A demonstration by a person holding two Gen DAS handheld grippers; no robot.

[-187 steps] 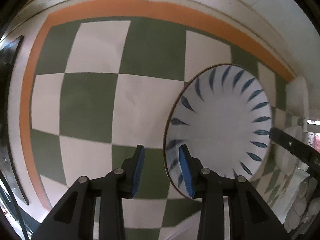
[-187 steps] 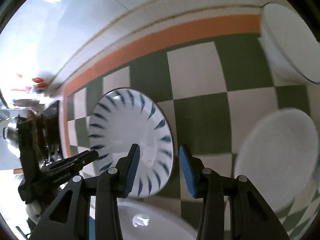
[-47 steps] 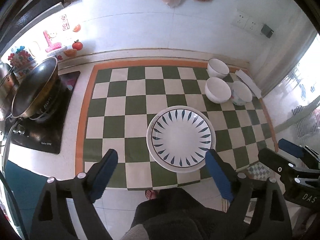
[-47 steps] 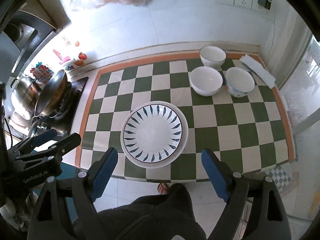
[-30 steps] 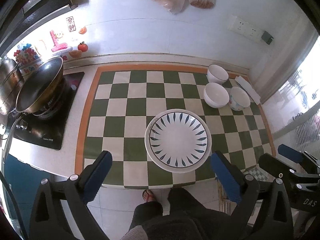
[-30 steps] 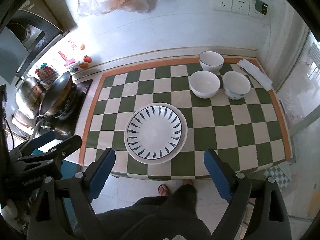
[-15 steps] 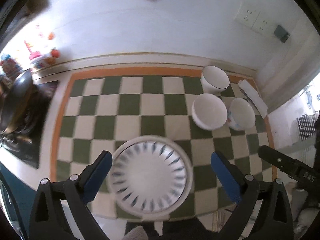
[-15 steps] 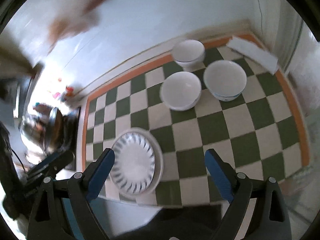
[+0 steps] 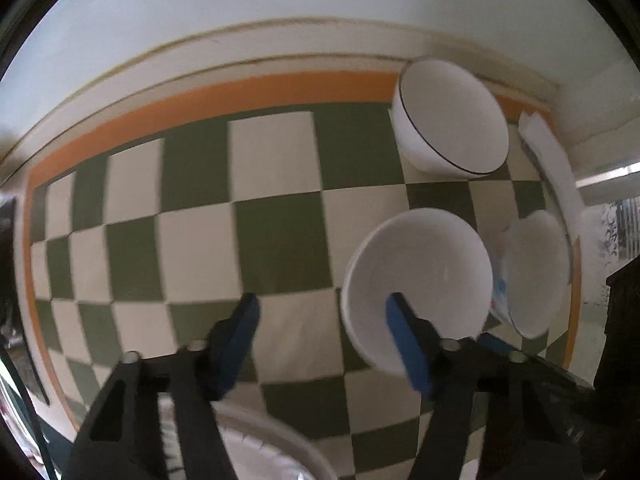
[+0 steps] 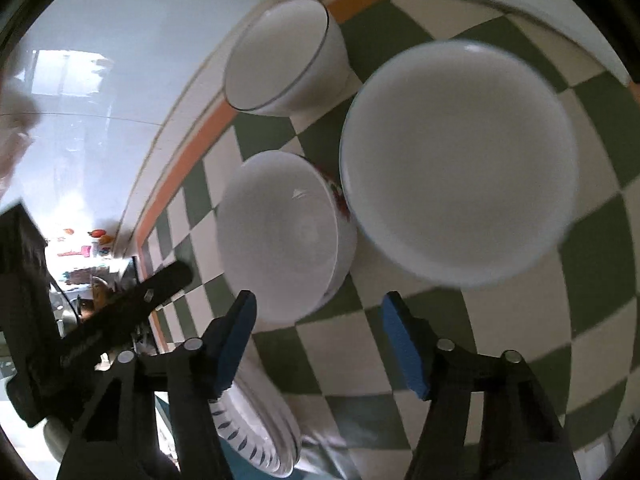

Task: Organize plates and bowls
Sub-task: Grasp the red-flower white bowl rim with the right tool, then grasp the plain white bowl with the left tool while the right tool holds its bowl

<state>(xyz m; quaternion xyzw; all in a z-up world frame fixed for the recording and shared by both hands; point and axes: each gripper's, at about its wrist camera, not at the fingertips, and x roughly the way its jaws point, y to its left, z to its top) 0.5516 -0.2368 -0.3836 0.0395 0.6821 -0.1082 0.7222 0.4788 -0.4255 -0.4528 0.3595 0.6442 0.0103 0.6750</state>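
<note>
Three white bowls stand at the right end of the green-and-white checkered cloth [image 9: 276, 240]. My left gripper [image 9: 322, 318] hovers over the plain bowl [image 9: 420, 272], jaws closing. Its right pad overlaps the bowl's inside, its left pad is over the cloth, and the near rim lies between them, unpressed. A dark-rimmed bowl [image 9: 448, 116] stands behind and a patterned bowl [image 9: 536, 272] to the right. My right gripper [image 10: 320, 314] is also closing, empty, with the near edge of the middle bowl [image 10: 280, 236] just past its left pad. A larger bowl [image 10: 460, 160] fills the upper right.
The blue-leaf plate [image 9: 264, 456] on a white plate lies at the near edge, under the fingers; the same plate [image 10: 256, 424] shows low in the right wrist view. A folded white cloth [image 9: 552, 160] lies beyond the bowls. A white wall backs the counter. The left gripper's black frame [image 10: 120, 320] crosses at left.
Both grippers have dropped from high over the counter down to the bowls at the right end. Their jaws have narrowed from wide apart to about half.
</note>
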